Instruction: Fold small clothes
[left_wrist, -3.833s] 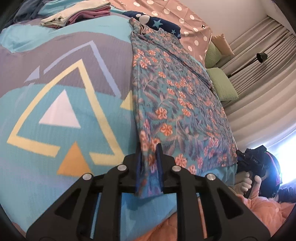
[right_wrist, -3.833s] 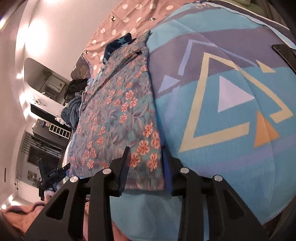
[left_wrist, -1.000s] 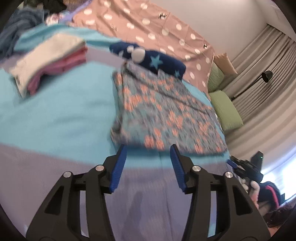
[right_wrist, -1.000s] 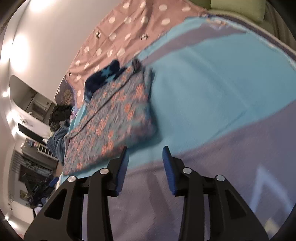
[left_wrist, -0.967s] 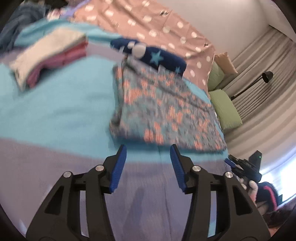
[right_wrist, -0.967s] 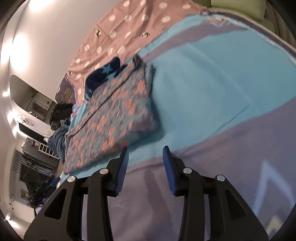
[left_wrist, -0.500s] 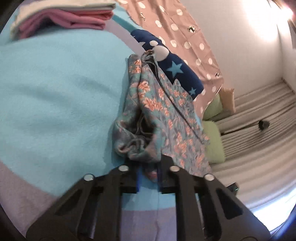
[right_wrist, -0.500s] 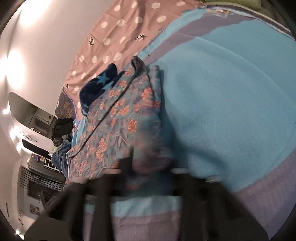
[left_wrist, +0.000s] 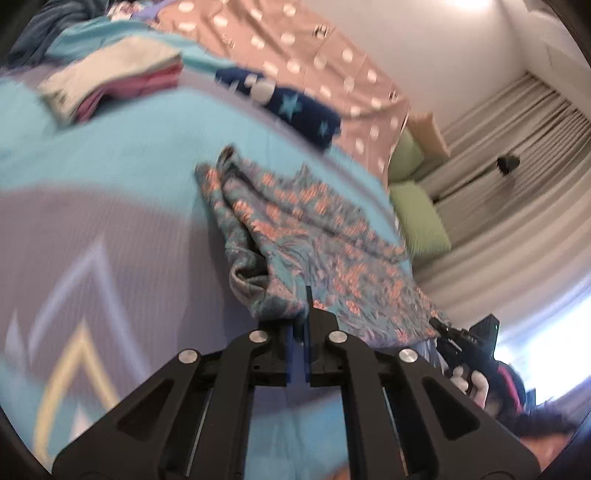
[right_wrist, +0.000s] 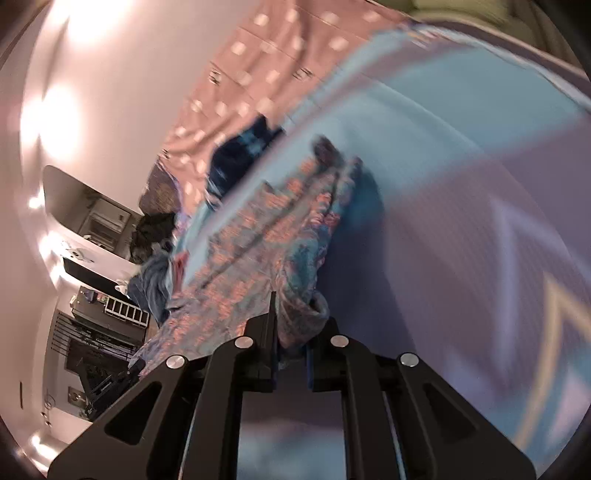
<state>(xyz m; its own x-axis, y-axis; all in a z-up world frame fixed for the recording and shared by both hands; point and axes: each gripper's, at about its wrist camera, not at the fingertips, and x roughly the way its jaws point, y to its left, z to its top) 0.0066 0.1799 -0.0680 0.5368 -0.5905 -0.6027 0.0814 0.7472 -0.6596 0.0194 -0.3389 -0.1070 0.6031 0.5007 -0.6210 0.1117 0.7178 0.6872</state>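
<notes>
Since a second ago both jaws have clamped: left gripper (left_wrist: 300, 325) and right gripper (right_wrist: 291, 336) now pinch the floral garment's (left_wrist: 314, 236) near edge, bunching it.

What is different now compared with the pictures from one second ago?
Both grippers, then open and short of the folded floral garment, have closed on its near edge: the left gripper and right gripper each pinch cloth. The garment has been dragged toward the cameras, away from the navy star cloth. The folded stack stayed put.

Motion blur is smearing the teal floral cotton garment (left_wrist: 314, 236) and the folded white-and-pink clothes stack (left_wrist: 110, 79); gripper bodies are running off the bottom edges.
</notes>
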